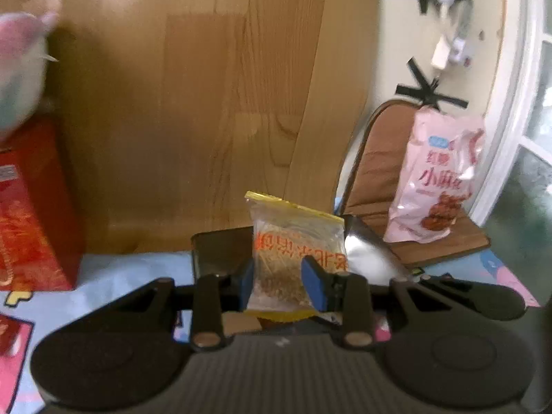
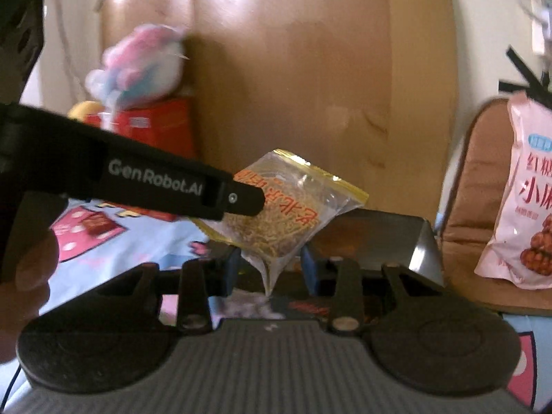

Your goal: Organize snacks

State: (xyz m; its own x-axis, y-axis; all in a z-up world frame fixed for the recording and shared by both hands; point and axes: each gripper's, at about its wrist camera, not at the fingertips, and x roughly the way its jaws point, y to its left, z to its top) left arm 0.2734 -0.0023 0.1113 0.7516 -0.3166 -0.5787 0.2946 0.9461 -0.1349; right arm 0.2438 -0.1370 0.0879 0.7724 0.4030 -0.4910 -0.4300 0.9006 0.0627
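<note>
A clear snack packet with a yellow sealed edge, orange print and thin brown strips inside stands upright between the blue pads of my left gripper, which is shut on it. In the right wrist view the same packet hangs tilted. One black finger of the left gripper reaches in from the left and clamps it. The packet's lower corner dips between the blue pads of my right gripper, which stand apart and do not press on it.
A dark metal container sits just behind the packet on a light blue cartoon tablecloth. A pink snack bag leans on a brown cushioned chair. A red box with a plush toy stands left. A wooden board is behind.
</note>
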